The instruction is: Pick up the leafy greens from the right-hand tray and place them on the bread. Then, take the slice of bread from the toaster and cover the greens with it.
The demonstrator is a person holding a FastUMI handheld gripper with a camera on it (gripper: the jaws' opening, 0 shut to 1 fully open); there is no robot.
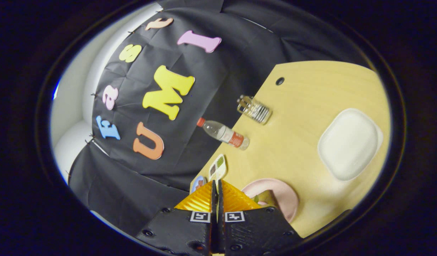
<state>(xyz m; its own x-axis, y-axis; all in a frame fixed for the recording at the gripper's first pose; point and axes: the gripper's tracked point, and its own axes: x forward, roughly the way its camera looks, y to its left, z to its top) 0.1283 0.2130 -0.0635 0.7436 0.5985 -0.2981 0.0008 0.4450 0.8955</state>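
Note:
My gripper [216, 190] is shut, its two fingers pressed together with nothing visible between them. It is raised and tilted above the wooden table [304, 92]. Just to the right of the fingers lies a pink plate [288, 199]. On it rests a pale slice of bread [267, 196], with a small bit of leafy green [256, 198] at its edge, partly hidden by my right finger. Farther right sits a white tray [348, 144], and its visible surface is bare.
Beyond the fingers a plastic bottle with a red cap and label [224, 133] stands near the table's edge. A clear ribbed glass container [254, 109] is behind it. Two small picture cards [217, 166] lie just ahead of the fingertips. A round hole [279, 81] marks the far tabletop.

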